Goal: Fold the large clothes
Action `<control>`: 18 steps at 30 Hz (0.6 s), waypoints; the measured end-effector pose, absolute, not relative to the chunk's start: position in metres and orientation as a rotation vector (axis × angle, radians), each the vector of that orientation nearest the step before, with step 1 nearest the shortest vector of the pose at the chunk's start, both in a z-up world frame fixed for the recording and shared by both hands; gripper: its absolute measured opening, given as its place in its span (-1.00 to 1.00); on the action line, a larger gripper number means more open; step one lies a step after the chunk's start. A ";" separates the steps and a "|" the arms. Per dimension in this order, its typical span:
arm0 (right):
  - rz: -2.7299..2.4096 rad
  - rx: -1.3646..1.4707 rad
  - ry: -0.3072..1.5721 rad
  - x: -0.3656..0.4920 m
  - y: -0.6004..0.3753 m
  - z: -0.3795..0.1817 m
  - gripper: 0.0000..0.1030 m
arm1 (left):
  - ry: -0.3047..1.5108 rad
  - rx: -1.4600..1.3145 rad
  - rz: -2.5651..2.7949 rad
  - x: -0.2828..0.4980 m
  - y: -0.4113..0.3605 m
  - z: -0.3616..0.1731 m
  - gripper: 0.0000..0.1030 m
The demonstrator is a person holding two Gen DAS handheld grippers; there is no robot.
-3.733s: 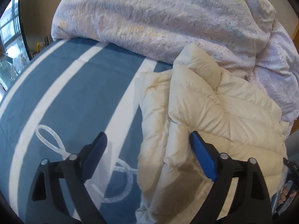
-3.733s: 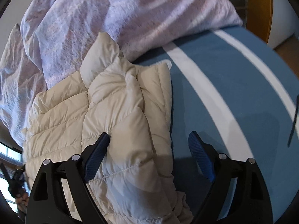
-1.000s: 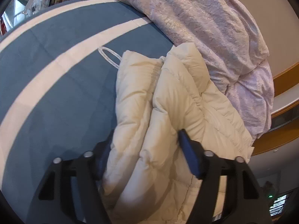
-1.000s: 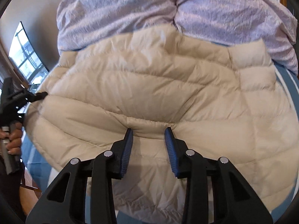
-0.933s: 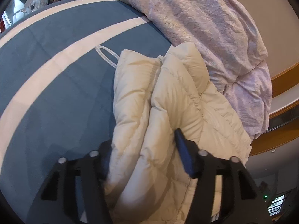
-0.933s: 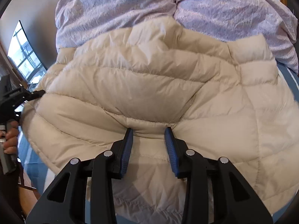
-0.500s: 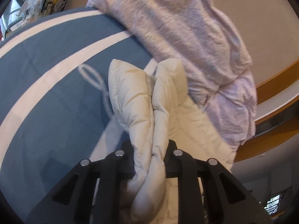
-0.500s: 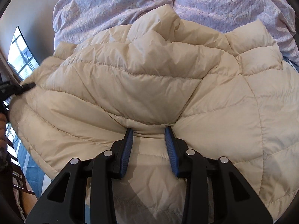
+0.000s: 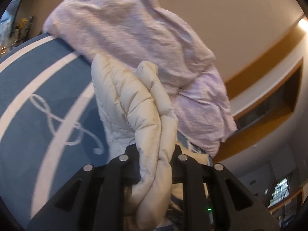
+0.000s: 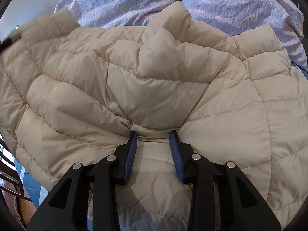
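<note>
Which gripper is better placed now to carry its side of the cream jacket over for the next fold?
Probably the left gripper: it is shut on a raised, bunched edge of the cream jacket. The right gripper pinches a low middle seam.

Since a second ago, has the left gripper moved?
Yes. The left gripper, its jaws just closed on the cream puffer jacket, has risen and tilted up: the blue striped bedspread sits lower in its view.

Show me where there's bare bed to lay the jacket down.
Bare blue striped bedcover lies left of the cream quilted puffer jacket, around the rope motif. It is crowded behind and right, where the lilac crumpled duvet is piled.
</note>
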State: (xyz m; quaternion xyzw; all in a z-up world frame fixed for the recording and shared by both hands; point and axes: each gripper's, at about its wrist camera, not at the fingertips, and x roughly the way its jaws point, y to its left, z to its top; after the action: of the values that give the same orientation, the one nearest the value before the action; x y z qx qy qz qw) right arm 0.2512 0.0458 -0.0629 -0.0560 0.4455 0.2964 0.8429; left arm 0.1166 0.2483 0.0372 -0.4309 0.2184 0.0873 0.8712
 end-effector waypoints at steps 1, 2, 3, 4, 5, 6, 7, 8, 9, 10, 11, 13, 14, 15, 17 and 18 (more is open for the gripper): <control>0.626 -0.117 0.941 0.251 0.046 -0.063 -0.27 | 0.455 -0.896 0.165 0.119 0.243 0.040 -0.67; 0.627 -0.117 0.941 0.251 0.046 -0.063 -0.27 | 0.454 -0.889 0.146 0.123 0.236 0.044 -0.67; 0.627 -0.116 0.941 0.251 0.046 -0.063 -0.27 | 0.455 -0.878 0.122 0.129 0.227 0.049 -0.67; 0.627 -0.117 0.940 0.251 0.046 -0.063 -0.27 | 0.457 -0.871 0.107 0.133 0.221 0.052 -0.67; 0.628 -0.117 0.940 0.251 0.046 -0.063 -0.27 | 0.460 -0.862 0.092 0.138 0.214 0.055 -0.67; 0.628 -0.117 0.940 0.251 0.046 -0.064 -0.27 | 0.465 -0.852 0.074 0.145 0.205 0.058 -0.67; 0.628 -0.116 0.939 0.251 0.046 -0.064 -0.27 | 0.470 -0.846 0.059 0.150 0.198 0.061 -0.67; 0.629 -0.116 0.938 0.251 0.046 -0.064 -0.27 | 0.474 -0.842 0.048 0.154 0.193 0.062 -0.67; 0.629 -0.117 0.939 0.251 0.046 -0.064 -0.27 | 0.480 -0.835 0.033 0.161 0.185 0.063 -0.67; 0.629 -0.116 0.938 0.251 0.046 -0.064 -0.27 | 0.485 -0.829 0.025 0.165 0.180 0.064 -0.67; 0.630 -0.116 0.939 0.251 0.046 -0.064 -0.27 | 0.491 -0.822 0.015 0.170 0.175 0.065 -0.67; 0.630 -0.114 0.939 0.251 0.046 -0.064 -0.27 | 0.506 -0.808 -0.004 0.181 0.162 0.065 -0.67; 0.630 -0.111 0.938 0.251 0.045 -0.064 -0.27 | 0.512 -0.804 -0.013 0.185 0.157 0.065 -0.67; 0.630 -0.108 0.939 0.251 0.046 -0.064 -0.27 | 0.520 -0.799 -0.025 0.190 0.151 0.064 -0.67; 0.630 -0.102 0.939 0.251 0.045 -0.065 -0.27 | 0.530 -0.794 -0.039 0.195 0.143 0.063 -0.67; 0.629 -0.098 0.939 0.251 0.045 -0.065 -0.27 | 0.534 -0.794 -0.047 0.196 0.140 0.062 -0.67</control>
State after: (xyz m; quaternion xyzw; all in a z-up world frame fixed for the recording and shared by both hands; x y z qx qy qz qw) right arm 0.2510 0.0447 -0.0647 -0.0464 0.4445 0.2980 0.8435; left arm 0.1960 0.1401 0.0616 -0.3819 0.2571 -0.0226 0.8874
